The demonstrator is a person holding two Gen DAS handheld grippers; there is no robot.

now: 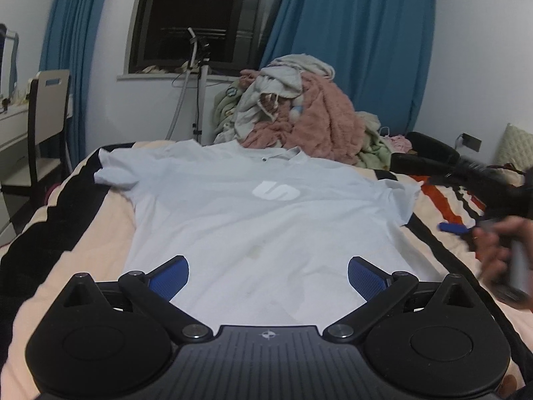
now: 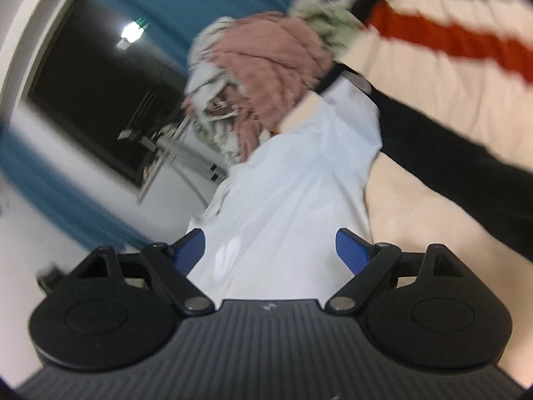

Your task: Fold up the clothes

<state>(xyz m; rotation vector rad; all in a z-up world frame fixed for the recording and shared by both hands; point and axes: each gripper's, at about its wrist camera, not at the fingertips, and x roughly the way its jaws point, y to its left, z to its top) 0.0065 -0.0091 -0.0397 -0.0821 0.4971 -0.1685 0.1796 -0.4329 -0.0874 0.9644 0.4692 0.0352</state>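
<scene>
We saw a pale blue shirt (image 1: 253,220) with a white logo on its chest, spread flat and face up on the striped bed (image 1: 83,233) across the middle of the frame. Our left tool (image 1: 268,275) sat at lower centre, released, with the hem showing between its blue pads and nothing gripped. Our right tool (image 2: 269,250) was also released in its blurred, tilted view, with the shirt beyond its pads. A heap of clothes (image 1: 293,113) lay behind the collar.

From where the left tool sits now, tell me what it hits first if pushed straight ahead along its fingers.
Most likely the pale blue T-shirt spread flat on the bed. The left tool is open, angled slightly downward over the shirt's lower part, so it should meet that fabric well before the clothes heap behind; exact depth is unclear.
</scene>
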